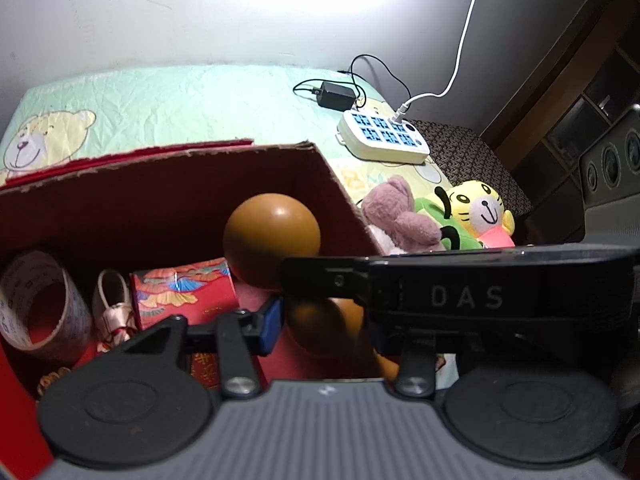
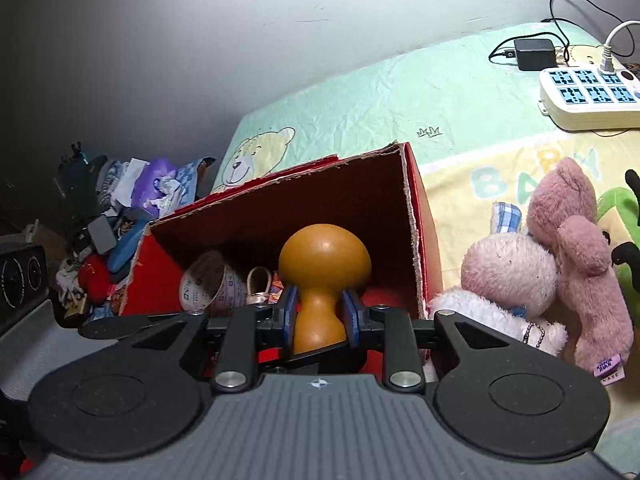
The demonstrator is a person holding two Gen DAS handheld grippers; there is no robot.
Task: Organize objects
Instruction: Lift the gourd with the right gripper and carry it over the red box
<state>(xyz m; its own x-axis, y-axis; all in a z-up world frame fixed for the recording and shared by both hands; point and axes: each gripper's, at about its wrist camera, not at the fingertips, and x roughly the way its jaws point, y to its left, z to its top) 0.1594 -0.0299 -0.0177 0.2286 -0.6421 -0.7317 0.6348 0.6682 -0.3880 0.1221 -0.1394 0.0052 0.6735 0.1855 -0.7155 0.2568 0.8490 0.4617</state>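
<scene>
A brown gourd (image 1: 272, 236) (image 2: 324, 260) stands upright over the open red cardboard box (image 1: 160, 200) (image 2: 416, 220). My right gripper (image 2: 320, 308) is shut on its narrow neck, a blue pad pressed on each side. In the left wrist view that gripper's black body (image 1: 480, 296) crosses the picture and hides one finger of my left gripper (image 1: 326, 328). The left blue pad (image 1: 272, 324) lies against the gourd's lower bulb. Inside the box are a tape roll (image 1: 36, 304) (image 2: 208, 284), a red patterned packet (image 1: 184, 292) and a small cream bow (image 1: 112, 304).
The box sits on a green bear-print sheet (image 2: 400, 92). To its right lie a pink bear (image 2: 576, 248), a pale plush (image 2: 504, 276) and a yellow tiger (image 1: 480, 208). A power strip (image 1: 384, 136) and a black adapter (image 1: 336, 94) are at the back. Clutter (image 2: 120, 216) is piled beside the bed.
</scene>
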